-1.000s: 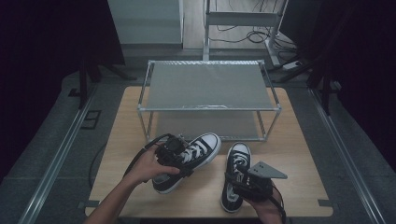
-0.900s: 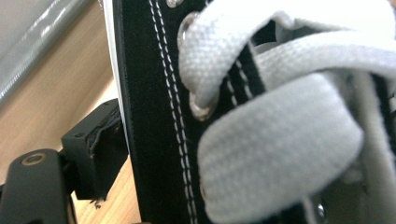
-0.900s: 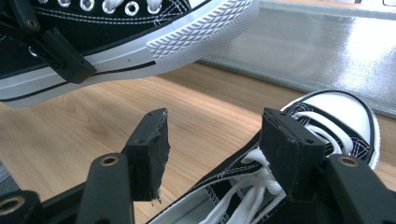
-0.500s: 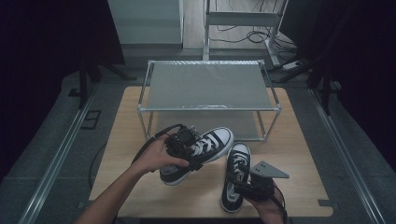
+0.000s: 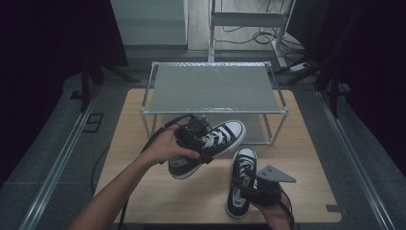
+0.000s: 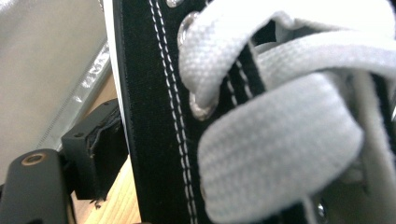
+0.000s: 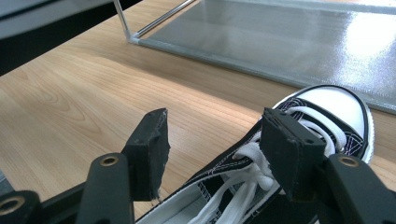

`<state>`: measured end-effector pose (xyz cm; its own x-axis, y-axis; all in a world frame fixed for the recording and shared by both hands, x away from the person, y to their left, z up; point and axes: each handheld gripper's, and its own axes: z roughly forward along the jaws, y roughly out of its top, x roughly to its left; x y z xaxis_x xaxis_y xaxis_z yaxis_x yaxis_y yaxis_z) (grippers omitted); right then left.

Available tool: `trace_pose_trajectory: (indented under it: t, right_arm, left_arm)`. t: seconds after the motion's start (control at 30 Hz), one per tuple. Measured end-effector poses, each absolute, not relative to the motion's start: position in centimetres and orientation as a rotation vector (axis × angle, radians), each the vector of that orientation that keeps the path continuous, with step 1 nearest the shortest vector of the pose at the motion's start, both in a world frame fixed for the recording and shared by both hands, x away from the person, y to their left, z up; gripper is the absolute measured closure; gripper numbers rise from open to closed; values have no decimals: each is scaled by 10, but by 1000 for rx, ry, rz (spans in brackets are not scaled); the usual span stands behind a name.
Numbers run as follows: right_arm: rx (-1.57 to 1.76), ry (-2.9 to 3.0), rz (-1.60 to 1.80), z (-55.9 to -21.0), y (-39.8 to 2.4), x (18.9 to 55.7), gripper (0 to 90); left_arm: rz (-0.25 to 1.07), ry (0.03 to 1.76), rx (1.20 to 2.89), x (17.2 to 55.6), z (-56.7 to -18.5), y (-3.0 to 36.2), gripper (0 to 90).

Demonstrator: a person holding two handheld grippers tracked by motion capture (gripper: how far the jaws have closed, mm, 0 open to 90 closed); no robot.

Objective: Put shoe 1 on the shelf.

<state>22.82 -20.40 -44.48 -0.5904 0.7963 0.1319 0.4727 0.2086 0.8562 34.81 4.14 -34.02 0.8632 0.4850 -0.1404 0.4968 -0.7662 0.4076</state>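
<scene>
Above, from the high view: left gripper (image 5: 197, 141) clamped on a black-and-white sneaker (image 5: 225, 136), lifted clear of the wooden table (image 5: 129, 124), toe toward the wire rack (image 5: 213, 88). Second sneaker (image 5: 242, 179) flat on the table under the right gripper (image 5: 261, 189). Left gripper view: pad against canvas, laces (image 6: 280, 135) close. Right gripper view: jaws apart, straddling the collar, unclamped.

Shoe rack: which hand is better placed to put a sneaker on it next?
Left. The left gripper holds its sneaker raised beside the rack; the right gripper sits open over the other sneaker on the table.
</scene>
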Motion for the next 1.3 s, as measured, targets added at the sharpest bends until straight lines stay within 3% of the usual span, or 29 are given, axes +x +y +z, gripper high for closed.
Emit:
trace_pose_trajectory:
  t: [0.77,1.3]
  right_arm:
    - [1194,2155,1329,-448,-204,230,423]
    - [1196,2158,1328,-448,-205,230,422]
  left_arm:
    - [-37,745,2586,375,-312,40,150]
    - [-20,856,2519,402,-280,39,149]
